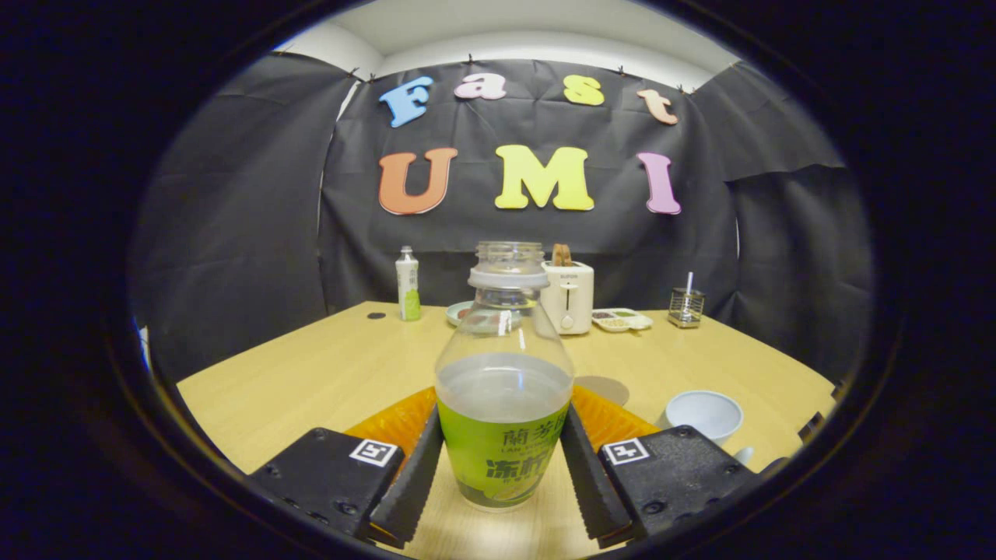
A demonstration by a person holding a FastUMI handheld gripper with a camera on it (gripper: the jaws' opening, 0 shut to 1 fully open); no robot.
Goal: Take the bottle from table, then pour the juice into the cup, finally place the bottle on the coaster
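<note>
The bottle [503, 389] stood upright on the wooden table [327, 365], uncapped, its clear neck and threaded mouth bare; it was of clear plastic, wide in the shoulder, with a green label wrapped round its lower half; pale liquid filled it up to roughly the shoulder, just above the label's top edge. The gripper [503, 467] sat low at the table's surface with the bottle between its two fingers; the jaws were open about as wide as the bottle, each ribbed pad lying against or just beside the label on its side; whether they truly pressed on it could not be told. Beyond the right finger stood a pale cup [705, 414], open and upright, and a flat round coaster [603, 388] lay just behind the bottle toward the cup. Far back near the cloth wall stood a second small bottle [407, 285], a white toaster [568, 297], a divided dish [622, 319] and a small metal holder [686, 306].
</note>
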